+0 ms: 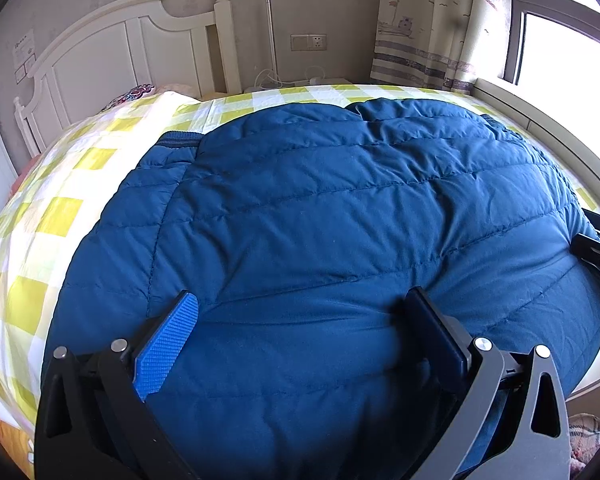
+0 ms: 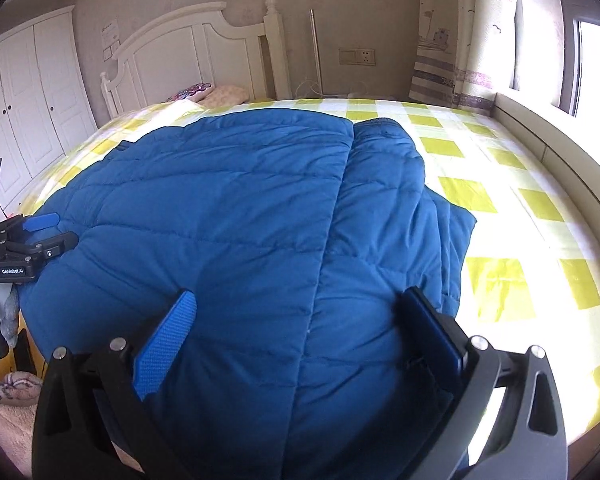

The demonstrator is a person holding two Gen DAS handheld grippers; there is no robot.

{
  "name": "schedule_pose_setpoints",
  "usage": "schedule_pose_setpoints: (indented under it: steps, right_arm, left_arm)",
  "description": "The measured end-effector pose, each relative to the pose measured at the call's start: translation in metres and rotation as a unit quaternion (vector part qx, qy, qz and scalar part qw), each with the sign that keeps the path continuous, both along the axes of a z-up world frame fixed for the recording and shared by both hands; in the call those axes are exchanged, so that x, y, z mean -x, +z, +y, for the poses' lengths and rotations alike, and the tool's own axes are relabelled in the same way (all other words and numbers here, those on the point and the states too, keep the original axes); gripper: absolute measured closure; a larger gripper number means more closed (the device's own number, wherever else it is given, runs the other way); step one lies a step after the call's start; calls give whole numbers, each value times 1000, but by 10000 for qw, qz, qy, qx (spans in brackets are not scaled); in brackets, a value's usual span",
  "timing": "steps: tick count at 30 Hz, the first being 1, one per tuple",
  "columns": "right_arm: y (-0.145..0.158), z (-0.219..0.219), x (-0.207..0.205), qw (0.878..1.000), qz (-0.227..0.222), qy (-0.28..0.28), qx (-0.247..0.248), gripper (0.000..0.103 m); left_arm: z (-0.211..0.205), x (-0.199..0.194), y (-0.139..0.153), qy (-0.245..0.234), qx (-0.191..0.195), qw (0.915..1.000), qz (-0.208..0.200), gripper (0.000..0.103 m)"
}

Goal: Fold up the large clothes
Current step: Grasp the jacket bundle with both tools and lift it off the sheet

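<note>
A big blue quilted down jacket (image 1: 320, 208) lies spread flat on a bed with a yellow-checked sheet (image 1: 56, 216). My left gripper (image 1: 302, 300) is open, its fingers wide apart over the jacket's near edge and closed on nothing. In the right wrist view the same jacket (image 2: 220, 208) has a sleeve (image 2: 388, 168) folded along its right side. My right gripper (image 2: 298, 298) is also open, straddling the near hem. The left gripper (image 2: 56, 230) shows at the jacket's left edge, and the right gripper (image 1: 596, 244) at its right edge.
A white headboard (image 2: 188, 52) and pillows (image 2: 224, 94) stand at the bed's far end. White wardrobe doors (image 2: 24, 112) are on the left. A curtain (image 1: 432, 28) and a window ledge (image 2: 548, 136) run along the right. Bare sheet (image 2: 520, 216) lies right of the jacket.
</note>
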State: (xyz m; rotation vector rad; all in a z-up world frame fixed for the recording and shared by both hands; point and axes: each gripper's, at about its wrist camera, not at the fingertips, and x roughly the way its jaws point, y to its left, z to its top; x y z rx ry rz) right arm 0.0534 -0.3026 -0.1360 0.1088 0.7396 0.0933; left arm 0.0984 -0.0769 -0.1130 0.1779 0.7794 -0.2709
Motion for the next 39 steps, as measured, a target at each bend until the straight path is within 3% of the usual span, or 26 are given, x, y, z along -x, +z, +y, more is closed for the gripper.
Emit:
schedule_pose_setpoints:
  steps: [8,12,15,18,21,25,34,37,39]
  right_arm:
    - [2,-4,9,9999,24,41,-109,2]
    - [13,-26,40,9978,-211,-475,-405,3]
    - [16,-56,91,9898,-629,-808,-989,3]
    - [2,-78,135,9748,-760,-932,-1881,7]
    - [-16,-84,155,9596,-782,-825,-2574,12]
    - [-35,-75,138,9590,-446,-713,-2706,24]
    - [-31,-50,99,9561,-435,-362,-2875,21]
    - [-27,-51,84,9503,-254,-476,-3065,20]
    - [-21,-45,63,9532,12,-629,-2956,19]
  left_arm:
    - [3,0,2,-136,59,9998,114,4]
    - [8,3,3,-154,61,9998,111,4]
    - [11,7,2,-161,80,9998,69,4]
    - [10,9,0,-137,78,9999,18,4]
    - [9,8,0,-90,35,10000,6,4]
    - [9,8,0,-94,39,9999,5,4]
    - [8,8,0,-98,62,9999,-29,4]
    - [7,6,4,-44,37,9999,89,4]
    - [1,4,18,-77,142,9997,196,4]
